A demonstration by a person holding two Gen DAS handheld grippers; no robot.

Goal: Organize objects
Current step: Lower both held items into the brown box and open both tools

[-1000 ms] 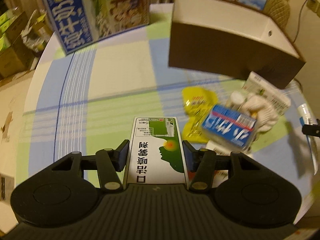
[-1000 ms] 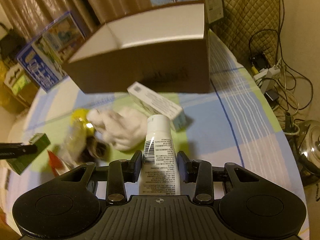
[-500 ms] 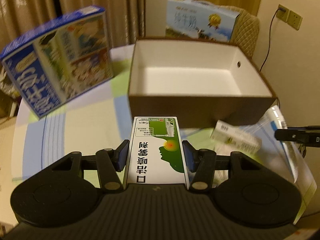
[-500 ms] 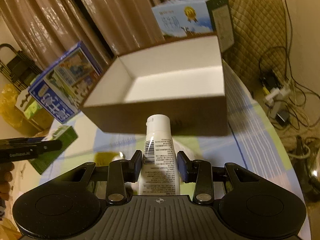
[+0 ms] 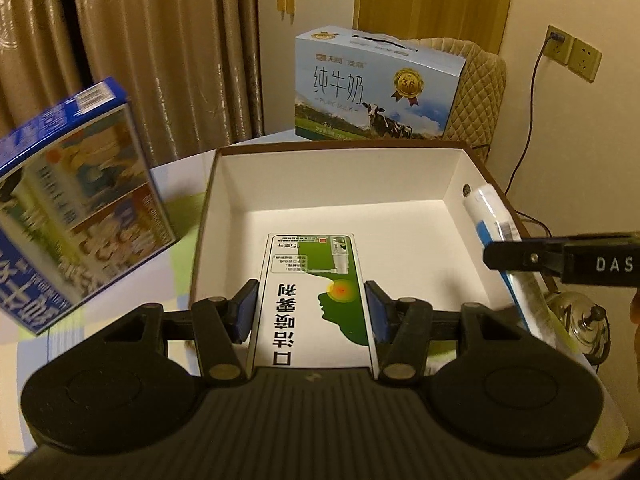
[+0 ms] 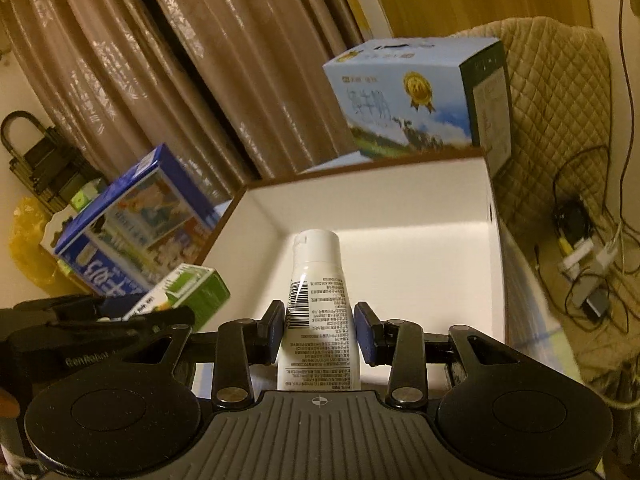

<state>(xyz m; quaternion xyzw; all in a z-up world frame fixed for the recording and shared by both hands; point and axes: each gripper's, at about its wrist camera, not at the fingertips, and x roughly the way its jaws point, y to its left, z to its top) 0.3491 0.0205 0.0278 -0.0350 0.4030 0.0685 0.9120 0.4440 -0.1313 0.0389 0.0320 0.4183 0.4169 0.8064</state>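
Observation:
My left gripper (image 5: 310,312) is shut on a green-and-white carton (image 5: 312,292) and holds it over the open brown box (image 5: 340,148), whose white inside shows nothing lying in it. In the right wrist view the same carton (image 6: 192,290) pokes out at lower left. My right gripper (image 6: 319,330) is shut on a white tube (image 6: 318,300), cap forward, above the box's near edge (image 6: 494,264). The left wrist view catches that tube (image 5: 496,216) and one of its gripper's fingers (image 5: 524,258) at the box's right wall.
A light-blue milk carton case (image 5: 376,88) stands behind the box. A dark-blue printed box (image 5: 76,200) leans to its left on the checked tablecloth (image 5: 176,256). Curtains hang behind; a quilted chair (image 6: 560,92) and cables (image 6: 580,248) lie to the right.
Both grippers have risen from the cluttered tabletop and moved forward over the open box, each keeping its object. The loose items on the table have dropped out of view.

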